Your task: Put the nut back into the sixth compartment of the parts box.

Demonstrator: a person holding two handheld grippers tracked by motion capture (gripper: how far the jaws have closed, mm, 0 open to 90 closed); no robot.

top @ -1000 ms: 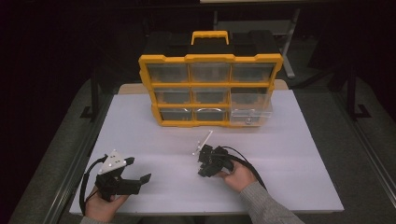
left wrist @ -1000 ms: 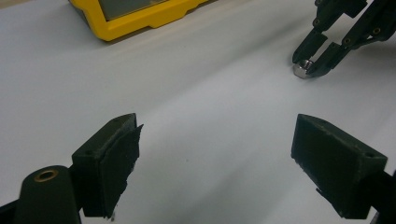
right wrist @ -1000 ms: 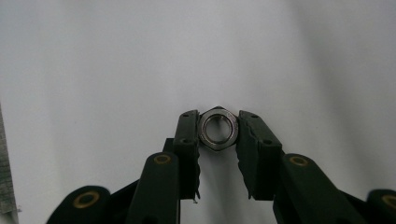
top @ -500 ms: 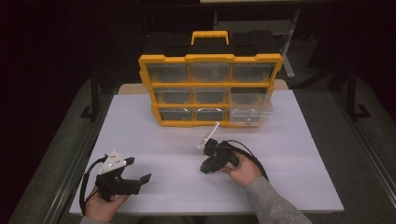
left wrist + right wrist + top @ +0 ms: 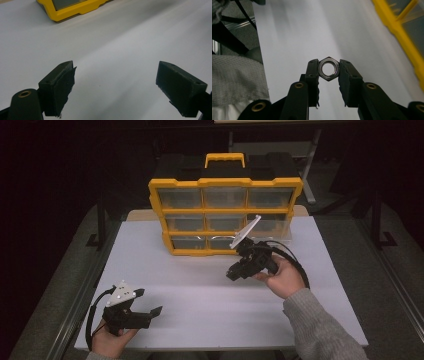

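A yellow organiser case with clear drawers stands upright at the back of the white table; its lower right drawer is pulled out. My right gripper hangs raised in front of that drawer, tilted toward the left. In the right gripper view it is shut on a steel hex nut, pinched flat side on between the pads. At the table's front left rests my left gripper, open, with its jaws wide apart and only bare table between the fingers.
The case's yellow corner shows far ahead of the left gripper. A grey sleeve and a cable lie at the left of the right gripper view. Metal table rails run along both sides.
My right gripper has risen off the table and moved right and back toward the case, with the nut between its jaws. The left gripper has stayed put.
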